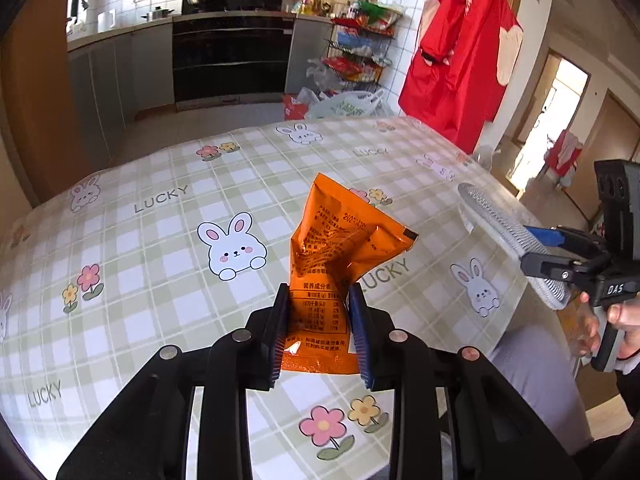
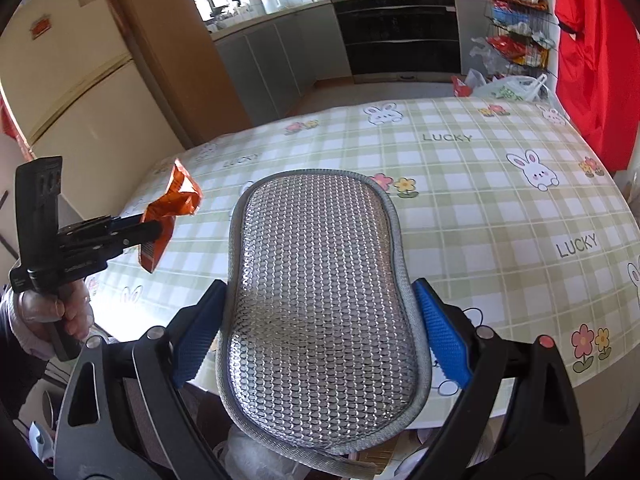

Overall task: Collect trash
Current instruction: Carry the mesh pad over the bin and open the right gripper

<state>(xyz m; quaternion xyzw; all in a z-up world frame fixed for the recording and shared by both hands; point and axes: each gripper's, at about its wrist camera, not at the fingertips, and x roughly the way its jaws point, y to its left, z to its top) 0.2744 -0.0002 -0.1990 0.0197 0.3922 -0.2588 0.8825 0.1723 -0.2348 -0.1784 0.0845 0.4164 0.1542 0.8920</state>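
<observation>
My left gripper (image 1: 319, 300) is shut on an orange crumpled snack wrapper (image 1: 340, 236) and holds it upright above the table. In the right wrist view the left gripper (image 2: 154, 232) and the wrapper (image 2: 172, 208) hang over the table's left edge. My right gripper (image 2: 320, 300) is shut on a grey mesh scrubbing pad (image 2: 320, 300), held flat over the table's near edge. In the left wrist view the right gripper (image 1: 548, 260) and the pad (image 1: 508, 236) are at the table's right edge.
The table (image 1: 160, 280) has a green checked cloth with rabbits and flowers. Behind it are kitchen cabinets, an oven (image 1: 232, 56), a wire rack (image 1: 356, 52) with bags on the floor, a red apron (image 1: 460, 60), and a fridge (image 2: 72, 92) at left.
</observation>
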